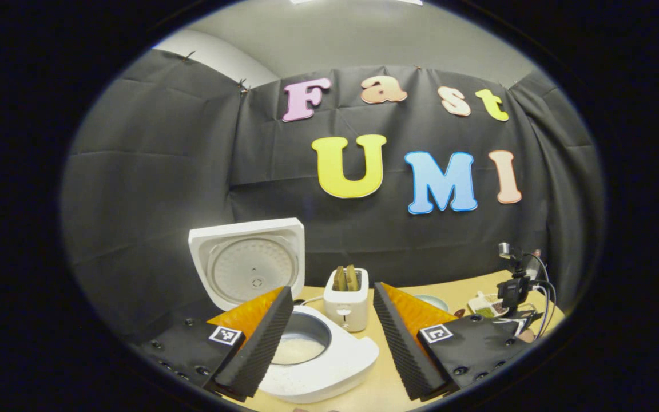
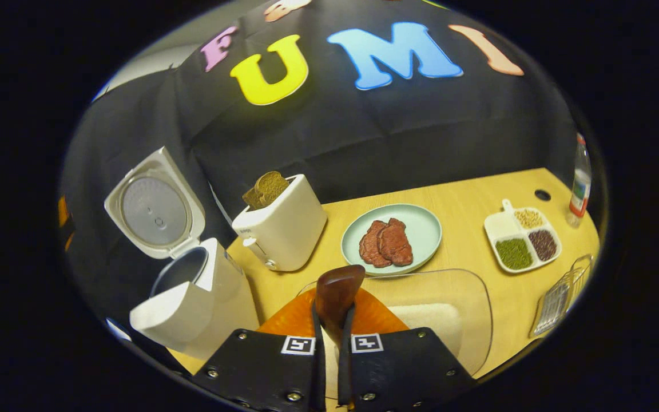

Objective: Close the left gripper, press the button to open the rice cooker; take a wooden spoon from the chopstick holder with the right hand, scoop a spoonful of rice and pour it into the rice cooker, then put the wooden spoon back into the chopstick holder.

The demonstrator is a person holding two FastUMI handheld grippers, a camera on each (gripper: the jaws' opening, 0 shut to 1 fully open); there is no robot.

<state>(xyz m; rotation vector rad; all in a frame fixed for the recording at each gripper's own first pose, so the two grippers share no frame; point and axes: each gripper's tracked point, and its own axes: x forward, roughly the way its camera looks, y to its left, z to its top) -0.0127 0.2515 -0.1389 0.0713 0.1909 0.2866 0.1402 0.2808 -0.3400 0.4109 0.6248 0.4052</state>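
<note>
Right hand-held gripper (image 2: 332, 320) clamps wooden spoon (image 2: 338, 292) above clear rice container (image 2: 449, 297). Left hand-held gripper (image 1: 332, 337) wide open, empty. Rice cooker (image 1: 318, 355) lid up, on table (image 2: 467, 194). Scoop, pour, return remain.

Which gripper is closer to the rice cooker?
Left. The left gripper hangs open right above the rice cooker. The right gripper, holding the wooden spoon, sits off to its side.

Rice cooker (image 2: 192, 297) open (spoon (image 2: 338, 294) upright).
</note>
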